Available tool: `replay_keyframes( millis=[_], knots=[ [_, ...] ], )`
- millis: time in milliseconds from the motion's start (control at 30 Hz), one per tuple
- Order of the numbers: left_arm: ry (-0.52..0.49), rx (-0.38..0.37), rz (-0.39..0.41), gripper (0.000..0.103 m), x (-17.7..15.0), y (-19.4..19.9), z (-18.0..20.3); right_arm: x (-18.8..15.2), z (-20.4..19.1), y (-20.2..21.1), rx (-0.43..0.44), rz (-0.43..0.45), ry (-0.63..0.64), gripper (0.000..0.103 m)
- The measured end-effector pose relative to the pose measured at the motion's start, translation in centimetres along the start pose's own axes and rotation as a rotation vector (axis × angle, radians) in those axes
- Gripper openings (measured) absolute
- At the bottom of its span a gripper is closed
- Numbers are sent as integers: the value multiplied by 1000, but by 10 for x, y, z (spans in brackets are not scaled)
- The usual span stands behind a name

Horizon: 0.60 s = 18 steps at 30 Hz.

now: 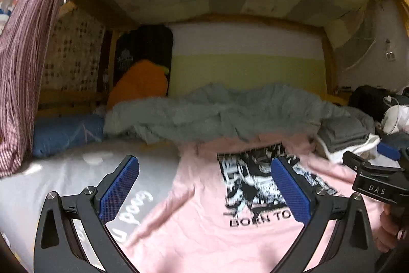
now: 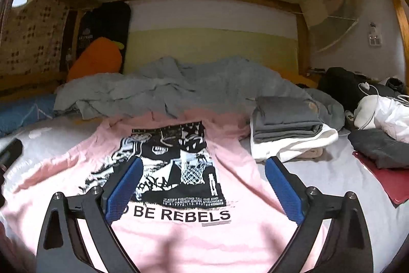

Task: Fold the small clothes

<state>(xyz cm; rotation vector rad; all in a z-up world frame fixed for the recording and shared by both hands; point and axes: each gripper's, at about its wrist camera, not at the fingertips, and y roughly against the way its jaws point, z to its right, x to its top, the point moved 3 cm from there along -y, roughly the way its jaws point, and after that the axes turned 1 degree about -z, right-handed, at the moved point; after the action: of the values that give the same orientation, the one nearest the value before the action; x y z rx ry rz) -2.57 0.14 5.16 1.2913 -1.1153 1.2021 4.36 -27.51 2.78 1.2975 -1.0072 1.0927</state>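
Both sets of jaws are spread wide with nothing between them: the left gripper [image 1: 204, 186] and the right gripper [image 2: 204, 186] each hang above the pink cotton t-shirt with the black-and-white basketball print [image 2: 179, 234], which lies flat and print-up on the pale grey bedsheet [image 2: 332, 178]. It sits directly under and ahead of the right jaws, and mostly toward the right jaw of the left gripper. I'd say the first fold hasn't started yet. Tip: pinch one side at hem and shoulder together, single layer only, and carry it over evenly so the print stays square. Off past the right gripper's right jaw there's a stack of folded grey and white clothes [image 2: 288, 129], and beyond the jaws a rumpled grey blanket [image 2: 166, 86], so keep clear of both
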Motion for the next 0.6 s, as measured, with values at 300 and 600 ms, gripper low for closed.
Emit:
replay_keyframes(
  millis=[300,600],
  knots=[
    [31,-24,38,103,29,22,-8,35,39,35,-21,90,-92,102],
    [35,7,49,103,35,43,-22,54,82,51,-49,75,-189,102]
  ],
)
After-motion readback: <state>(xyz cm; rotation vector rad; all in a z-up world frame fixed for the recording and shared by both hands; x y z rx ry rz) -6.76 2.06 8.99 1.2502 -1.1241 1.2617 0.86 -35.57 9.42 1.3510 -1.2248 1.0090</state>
